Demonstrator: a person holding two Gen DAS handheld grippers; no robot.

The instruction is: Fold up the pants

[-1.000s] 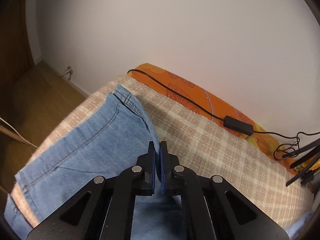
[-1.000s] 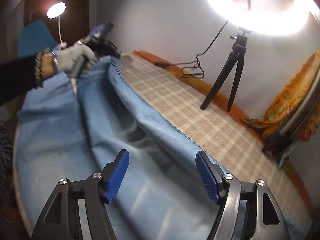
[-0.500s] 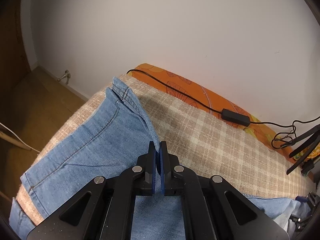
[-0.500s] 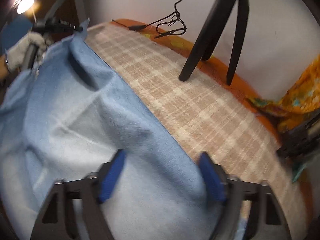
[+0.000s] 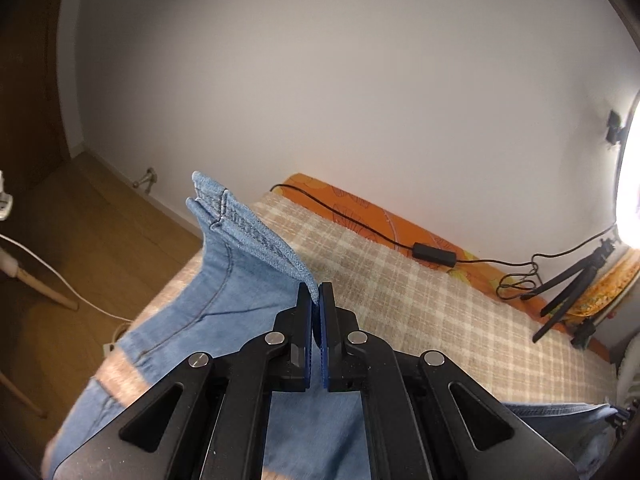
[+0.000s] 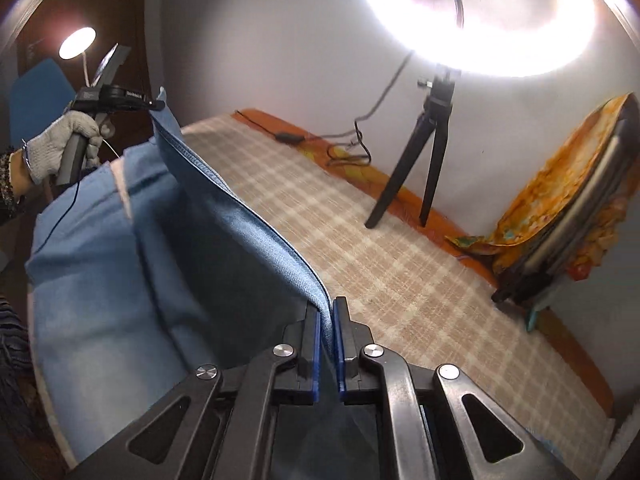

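Light blue denim pants (image 5: 224, 288) lie across a bed with a beige plaid cover (image 5: 420, 304). My left gripper (image 5: 318, 300) is shut on the hem end of a leg, and the stitched hem (image 5: 244, 228) stands lifted off the bed. In the right wrist view my right gripper (image 6: 327, 316) is shut on the same long edge of the pants (image 6: 240, 216). That edge runs taut and raised from my right jaws up to the left gripper (image 6: 154, 105), held by a gloved hand (image 6: 60, 140).
A black cable with an adapter (image 5: 434, 252) runs along the orange sheet (image 5: 360, 204) by the wall. A ring light (image 6: 472, 12) on a black tripod (image 6: 420, 168) stands on the bed's far side. Orange patterned cloth over stacked boards (image 6: 560, 200) leans at the right. Wooden floor (image 5: 80, 248) lies left.
My right gripper has gone from wide open over the denim to shut on its edge. My left gripper has risen, lifting the hem off the bed; the edge between both is now raised.
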